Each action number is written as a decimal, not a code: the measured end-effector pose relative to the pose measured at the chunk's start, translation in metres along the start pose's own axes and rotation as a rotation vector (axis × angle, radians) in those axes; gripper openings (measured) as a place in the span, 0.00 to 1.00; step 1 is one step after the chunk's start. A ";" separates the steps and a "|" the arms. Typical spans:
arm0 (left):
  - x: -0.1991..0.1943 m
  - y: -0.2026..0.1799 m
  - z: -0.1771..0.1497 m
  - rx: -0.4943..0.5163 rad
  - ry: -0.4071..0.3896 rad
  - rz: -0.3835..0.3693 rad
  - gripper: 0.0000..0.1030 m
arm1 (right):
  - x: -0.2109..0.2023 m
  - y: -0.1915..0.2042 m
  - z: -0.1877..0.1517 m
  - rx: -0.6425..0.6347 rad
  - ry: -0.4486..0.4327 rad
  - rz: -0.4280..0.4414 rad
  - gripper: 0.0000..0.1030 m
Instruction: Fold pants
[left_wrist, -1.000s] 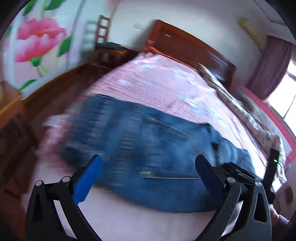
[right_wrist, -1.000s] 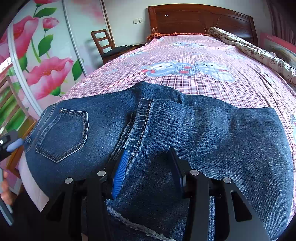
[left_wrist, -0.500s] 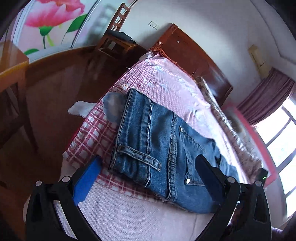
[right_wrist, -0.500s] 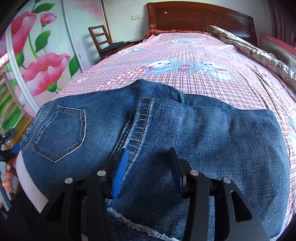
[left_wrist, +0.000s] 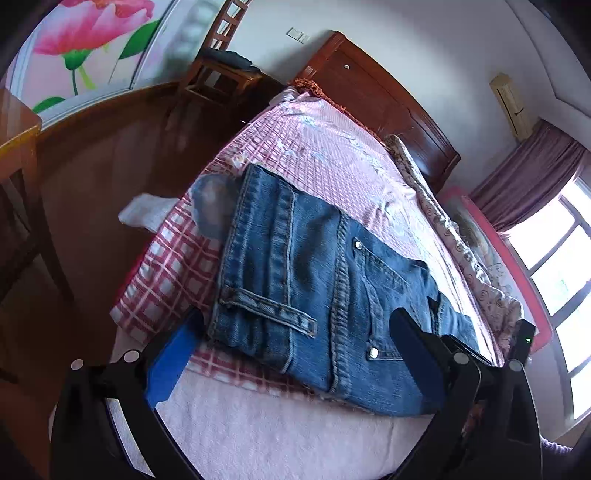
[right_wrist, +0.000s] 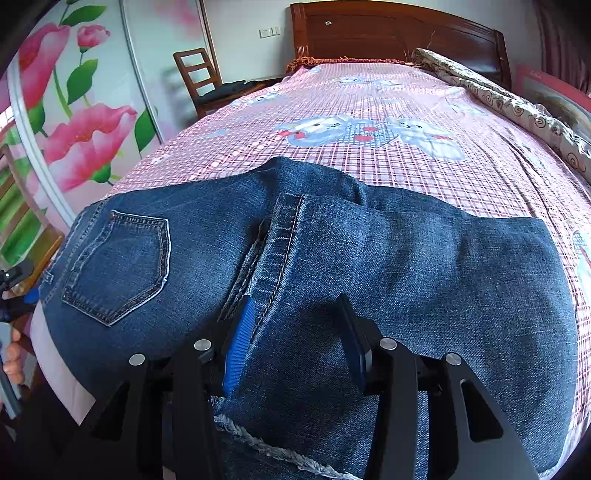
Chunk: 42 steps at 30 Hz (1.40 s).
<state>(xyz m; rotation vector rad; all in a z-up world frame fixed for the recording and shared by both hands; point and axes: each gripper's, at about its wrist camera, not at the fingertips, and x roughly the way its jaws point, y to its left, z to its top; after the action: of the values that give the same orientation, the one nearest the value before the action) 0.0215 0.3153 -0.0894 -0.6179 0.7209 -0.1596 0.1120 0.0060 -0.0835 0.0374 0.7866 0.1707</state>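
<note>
Blue jeans lie folded on the pink checked bed, waistband end toward the bed's corner. My left gripper is open wide just off that end, its fingers flanking the waistband corner without touching it. In the right wrist view the jeans fill the foreground, with a back pocket at left and a leg folded across. My right gripper stands with its jaws partly apart over the folded leg, the blue pad at the stitched hem edge. No cloth is pinched between the pads. The left gripper shows at the far left edge.
The bed sheet runs back to a wooden headboard, with a rolled quilt on the right. A chair and a flowered wardrobe stand left. Wooden floor and a white cloth lie off the bed's edge.
The left gripper has swung from close over the blurred jeans down to the waistband end at the bed's corner, rolling somewhat. The right gripper and the jeans have stayed put.
</note>
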 end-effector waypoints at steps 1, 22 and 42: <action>-0.001 0.000 -0.001 -0.001 0.017 -0.015 0.97 | 0.000 0.000 0.000 0.000 -0.001 0.000 0.43; 0.014 -0.025 0.011 -0.067 0.185 0.204 0.23 | -0.001 0.001 -0.001 0.012 -0.011 -0.003 0.43; -0.013 -0.201 0.028 0.340 -0.092 0.166 0.19 | -0.105 -0.175 -0.066 0.682 -0.270 0.618 0.85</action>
<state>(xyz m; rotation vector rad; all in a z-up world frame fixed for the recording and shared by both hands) 0.0444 0.1699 0.0502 -0.2382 0.6345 -0.0959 0.0166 -0.1855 -0.0736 0.9371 0.5122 0.4645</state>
